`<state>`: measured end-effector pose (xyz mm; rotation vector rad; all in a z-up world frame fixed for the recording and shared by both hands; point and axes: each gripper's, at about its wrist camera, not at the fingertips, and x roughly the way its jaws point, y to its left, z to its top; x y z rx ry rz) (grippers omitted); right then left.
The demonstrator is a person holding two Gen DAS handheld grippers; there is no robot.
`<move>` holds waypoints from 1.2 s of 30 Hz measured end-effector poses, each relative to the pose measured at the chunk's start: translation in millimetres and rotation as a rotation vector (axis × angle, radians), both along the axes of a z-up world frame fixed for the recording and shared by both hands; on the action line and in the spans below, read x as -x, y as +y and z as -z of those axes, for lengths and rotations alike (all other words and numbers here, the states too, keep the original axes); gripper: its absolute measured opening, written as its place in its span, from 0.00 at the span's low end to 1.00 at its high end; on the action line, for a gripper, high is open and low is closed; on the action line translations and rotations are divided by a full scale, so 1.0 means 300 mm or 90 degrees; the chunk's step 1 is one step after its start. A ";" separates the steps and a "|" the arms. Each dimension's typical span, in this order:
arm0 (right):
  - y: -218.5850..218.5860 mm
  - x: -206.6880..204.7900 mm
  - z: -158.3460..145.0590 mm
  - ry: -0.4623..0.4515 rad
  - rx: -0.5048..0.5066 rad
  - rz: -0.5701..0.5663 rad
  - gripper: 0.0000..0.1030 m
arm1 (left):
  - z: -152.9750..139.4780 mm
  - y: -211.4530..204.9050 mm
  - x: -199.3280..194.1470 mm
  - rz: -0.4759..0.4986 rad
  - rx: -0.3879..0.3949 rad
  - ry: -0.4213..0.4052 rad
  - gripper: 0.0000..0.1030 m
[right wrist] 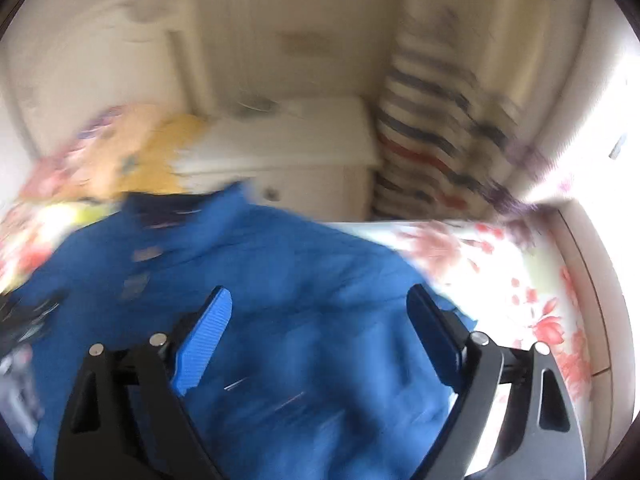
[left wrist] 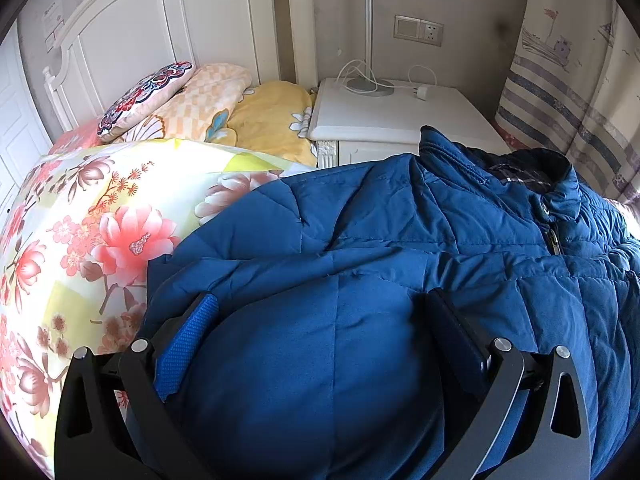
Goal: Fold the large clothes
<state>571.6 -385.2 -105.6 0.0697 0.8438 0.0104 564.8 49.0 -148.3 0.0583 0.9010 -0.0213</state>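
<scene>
Grippers over the blue jacket (left wrist: 360,240)

Left gripper (left wrist: 324,312) spread wide, jacket bulging between; right gripper (right wrist: 320,308) wide apart, holding nothing, lower frame.

One blue jacket (left wrist: 400,240), one nightstand (left wrist: 400,116), two pillows (left wrist: 148,92).

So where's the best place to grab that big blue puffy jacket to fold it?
Probably the sleeve edge of the blue jacket, nearest the floral quilt, coming from the left side. There the padding thins to a free hem, while the bulging middle looks too thick to pinch.
</scene>
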 end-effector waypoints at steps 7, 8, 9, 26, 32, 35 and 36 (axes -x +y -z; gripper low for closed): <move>0.287 0.163 0.149 -0.016 0.155 -0.099 0.89 | 0.000 -0.004 -0.001 -0.002 0.000 0.000 0.96; 0.271 0.158 0.144 -0.005 0.134 -0.093 0.89 | -0.002 -0.008 0.002 -0.002 -0.006 -0.001 0.96; 0.238 0.159 0.128 0.016 0.103 -0.074 0.89 | -0.009 -0.013 0.011 -0.004 -0.018 -0.005 0.96; 0.066 0.509 0.145 0.073 0.034 -0.023 0.97 | -0.070 -0.204 0.508 0.098 -0.075 -0.015 0.96; 0.169 0.613 0.180 0.062 0.070 -0.117 0.97 | -0.026 -0.135 0.712 0.117 -0.121 -0.016 0.96; 0.173 0.614 0.204 0.084 0.078 -0.112 0.97 | 0.004 -0.090 0.729 0.102 -0.096 0.008 0.96; 0.171 0.618 0.196 0.092 0.078 -0.103 0.97 | -0.019 -0.069 0.746 0.078 -0.104 0.004 0.96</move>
